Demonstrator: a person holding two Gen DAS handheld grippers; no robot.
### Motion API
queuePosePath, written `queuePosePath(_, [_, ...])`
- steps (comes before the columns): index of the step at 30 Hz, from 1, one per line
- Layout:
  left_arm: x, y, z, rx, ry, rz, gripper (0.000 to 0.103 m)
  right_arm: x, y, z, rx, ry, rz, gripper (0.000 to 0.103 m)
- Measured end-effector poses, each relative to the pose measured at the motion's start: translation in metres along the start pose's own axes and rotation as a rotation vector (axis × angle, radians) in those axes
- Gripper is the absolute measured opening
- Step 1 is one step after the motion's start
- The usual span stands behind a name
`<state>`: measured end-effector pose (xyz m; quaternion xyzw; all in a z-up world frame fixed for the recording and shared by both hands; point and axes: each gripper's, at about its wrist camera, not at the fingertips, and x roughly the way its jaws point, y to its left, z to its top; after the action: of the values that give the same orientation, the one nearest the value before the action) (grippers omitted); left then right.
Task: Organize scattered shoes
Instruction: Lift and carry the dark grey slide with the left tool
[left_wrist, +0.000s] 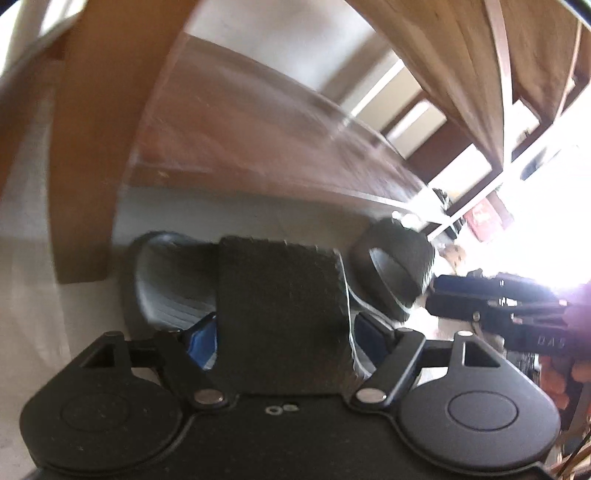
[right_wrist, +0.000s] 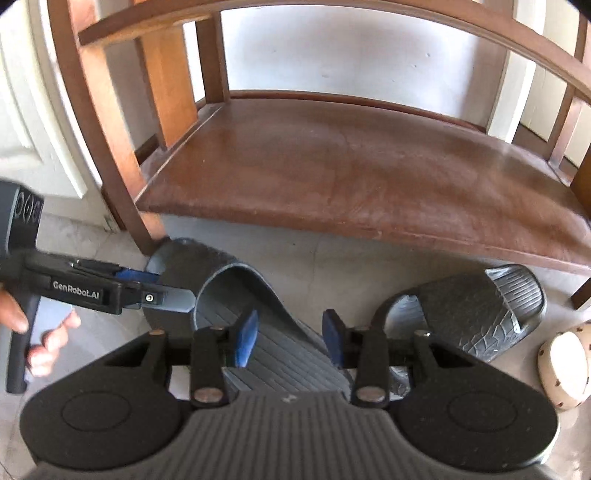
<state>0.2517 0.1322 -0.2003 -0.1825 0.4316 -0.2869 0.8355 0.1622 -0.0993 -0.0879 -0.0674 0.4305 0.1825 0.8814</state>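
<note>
Left tongs (left_wrist: 284, 332) gripping strap of near slide sandal (right_wrist: 236, 295), lying on floor before wooden rack (right_wrist: 351, 177). Right tongs (right_wrist: 288, 336) hovering wide above its footbed. Second sandal (right_wrist: 480, 306) lying at 3 o'clock.

The left gripper (left_wrist: 284, 332) straddles the dark strap of a grey slide sandal (left_wrist: 280, 306), its blue fingertips (left_wrist: 201, 343) on either side of the strap. At 3 o'clock the right gripper (left_wrist: 495, 306) reaches toward a second slide sandal (left_wrist: 397, 273). At 12 o'clock spans a wooden bench (left_wrist: 258, 140)
</note>
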Motion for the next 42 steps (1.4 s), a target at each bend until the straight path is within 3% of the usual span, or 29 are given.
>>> queuePosePath(10, [0.000, -0.013, -0.018, 0.023, -0.034, -0.019, 0.074, 0.014, -0.015, -0.011, 0.099, 0.009, -0.041, 0.043])
queuePosePath(15, [-0.020, -0.025, -0.045, -0.031, -0.114, 0.063, 0.074, 0.015, -0.015, -0.016, 0.101, 0.021, -0.050, 0.044])
queuePosePath(18, [-0.038, -0.024, -0.063, -0.115, -0.167, 0.128, 0.074, 0.016, -0.009, -0.019, 0.096, 0.028, -0.044, 0.044])
queuePosePath(23, [-0.086, -0.012, -0.093, -0.305, -0.288, 0.316, 0.074, 0.020, 0.015, -0.020, 0.056, 0.030, -0.007, 0.044])
queuePosePath(30, [-0.164, 0.001, -0.134, -0.518, -0.420, 0.593, 0.077, 0.026, 0.086, -0.012, -0.081, 0.016, 0.109, 0.044])
queuePosePath(35, [-0.189, -0.003, -0.172, -0.644, -0.433, 0.644, 0.080, 0.028, 0.137, -0.006, -0.138, 0.011, 0.192, 0.044])
queuePosePath(42, [-0.192, -0.027, -0.195, -0.810, -0.382, 0.624, 0.083, 0.015, 0.195, -0.004, -0.278, 0.008, 0.258, 0.044])
